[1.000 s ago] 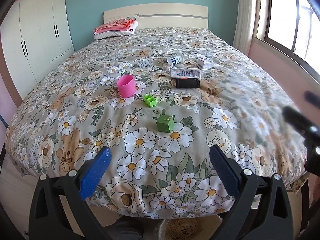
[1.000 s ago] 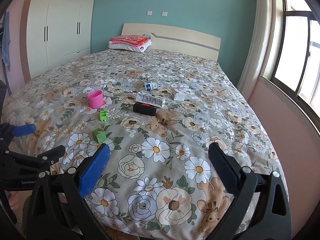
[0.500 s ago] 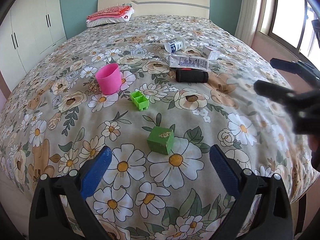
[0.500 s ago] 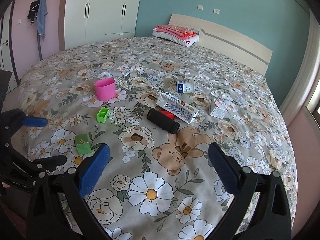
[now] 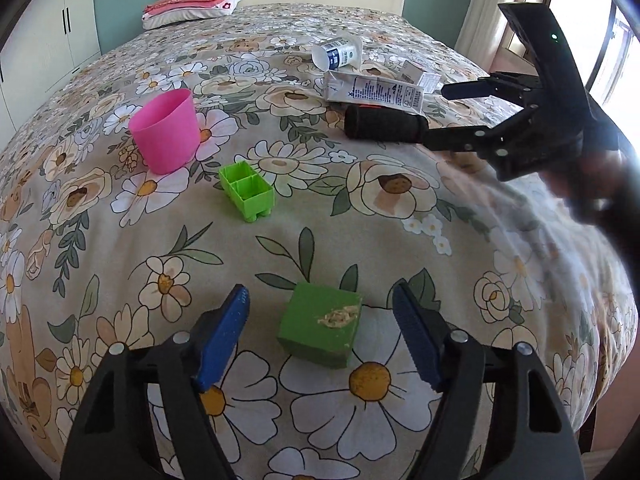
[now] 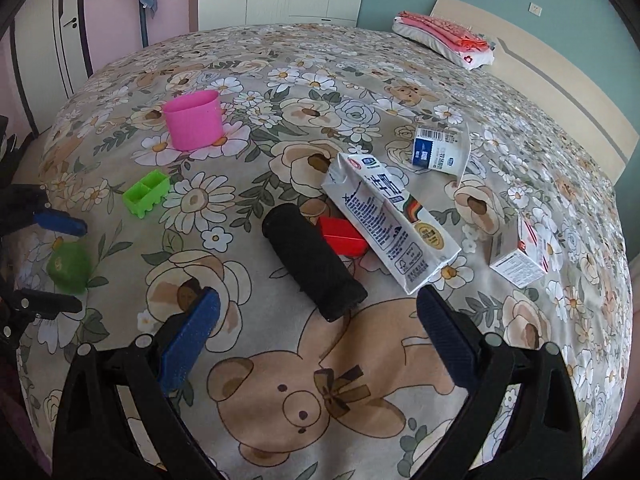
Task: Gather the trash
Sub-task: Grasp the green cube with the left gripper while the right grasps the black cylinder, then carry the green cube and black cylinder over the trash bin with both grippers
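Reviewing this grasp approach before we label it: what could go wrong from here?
1. The left gripper, jaws just narrowing, straddles the green cube untouched; on the soft floral bedspread it may tip.
2. The right gripper nears the black cylinder, which could roll against the milk carton.

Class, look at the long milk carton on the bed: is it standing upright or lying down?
Lying down. The milk carton rests flat on its long side on the floral bedspread, beside the black roll.
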Available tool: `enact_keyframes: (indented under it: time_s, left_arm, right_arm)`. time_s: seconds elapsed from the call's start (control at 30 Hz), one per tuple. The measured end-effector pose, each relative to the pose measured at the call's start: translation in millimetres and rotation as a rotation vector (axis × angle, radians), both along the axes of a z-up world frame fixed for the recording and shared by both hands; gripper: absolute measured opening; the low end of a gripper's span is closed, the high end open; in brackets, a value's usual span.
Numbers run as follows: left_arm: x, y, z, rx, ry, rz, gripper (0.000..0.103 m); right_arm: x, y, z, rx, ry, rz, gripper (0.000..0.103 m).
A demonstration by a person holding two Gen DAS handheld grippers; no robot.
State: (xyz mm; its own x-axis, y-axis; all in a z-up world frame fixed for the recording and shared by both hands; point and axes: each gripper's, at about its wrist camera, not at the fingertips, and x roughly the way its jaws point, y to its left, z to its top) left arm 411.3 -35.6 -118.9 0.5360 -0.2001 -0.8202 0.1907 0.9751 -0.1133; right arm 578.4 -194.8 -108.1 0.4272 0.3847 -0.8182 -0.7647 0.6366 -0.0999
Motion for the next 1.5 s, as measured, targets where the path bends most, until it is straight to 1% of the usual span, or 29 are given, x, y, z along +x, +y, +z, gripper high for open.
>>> enact_keyframes:
  time_s: [0.03, 0.13, 0.17, 0.2, 0.23, 0.27, 0.4, 0.47, 0.5, 0.53, 0.63, 0.67, 0.7, 0.8, 0.83, 0.9, 1.0, 1.17, 1.33, 1.5]
  left_arm:
    - [3, 0, -2, -0.007, 0.008, -0.007, 0.069]
    - [9, 2, -7, -0.016, 0.012, -0.011, 0.067]
    - [10, 1, -8, -0.016, 0.012, -0.015, 0.066]
    - [12, 1, -8, -0.014, 0.011, -0.019, 0.065]
    - [12, 1, -8, -0.014, 0.011, -0.023, 0.063]
    - [13, 0, -8, -0.015, 0.011, -0.027, 0.062]
    - [15, 1, -9, -0.025, 0.017, -0.037, 0.052]
    - [16, 1, -9, -0.032, 0.021, -0.042, 0.047]
    - [17, 1, -10, -0.03, 0.021, -0.045, 0.042]
    - [17, 0, -10, -0.033, 0.022, -0.052, 0.038]
    - [16, -1, -9, -0.027, 0.022, -0.067, 0.036]
    - [16, 0, -9, -0.026, 0.023, -0.07, 0.036]
    - [15, 0, -8, -0.028, 0.023, -0.074, 0.032]
    - [13, 1, -6, -0.031, 0.029, -0.071, 0.032]
    - [12, 2, -5, -0.036, 0.032, -0.069, 0.032]
    - [9, 2, -1, -0.043, 0.034, -0.074, 0.032]
    - [3, 2, 9, -0.033, 0.014, -0.079, 0.032]
    - [-5, 5, 38, -0.024, -0.03, -0.067, 0.032]
    - [-14, 13, 88, 0.003, -0.119, -0.036, 0.032]
    - [-38, 14, 149, 0.027, -0.223, -0.033, 0.032]
  right_arm:
    - [7, 3, -5, -0.008, 0.015, 0.014, 0.097]
    - [19, 14, -17, -0.041, 0.047, 0.054, 0.096]
    - [21, 18, -20, -0.045, 0.054, 0.065, 0.093]
    - [23, 21, -23, -0.05, 0.071, 0.081, 0.088]
    - [26, 24, -26, -0.047, 0.094, 0.096, 0.075]
    - [28, 25, -29, -0.042, 0.113, 0.103, 0.066]
    - [28, 29, -32, -0.04, 0.116, 0.108, 0.065]
    - [29, 29, -33, -0.027, 0.129, 0.095, 0.059]
    - [30, 30, -33, -0.027, 0.13, 0.089, 0.057]
    - [29, 30, -33, -0.028, 0.126, 0.084, 0.053]
    - [27, 28, -33, -0.022, 0.133, 0.047, 0.049]
    - [25, 29, -32, -0.029, 0.123, 0.038, 0.047]
    - [22, 30, -31, -0.04, 0.105, 0.031, 0.047]
    - [12, 32, -26, -0.054, 0.065, 0.0, 0.043]
    - [9, 33, -22, -0.052, 0.053, -0.008, 0.038]
    - [1, 32, -14, -0.038, 0.032, -0.028, 0.037]
    - [-9, 30, 2, -0.011, 0.015, -0.065, 0.036]
    - [-29, 23, 41, 0.018, -0.03, -0.164, 0.036]
    - [-64, 11, 97, 0.053, -0.085, -0.242, 0.036]
    - [-116, -4, 156, 0.08, -0.151, -0.292, 0.036]
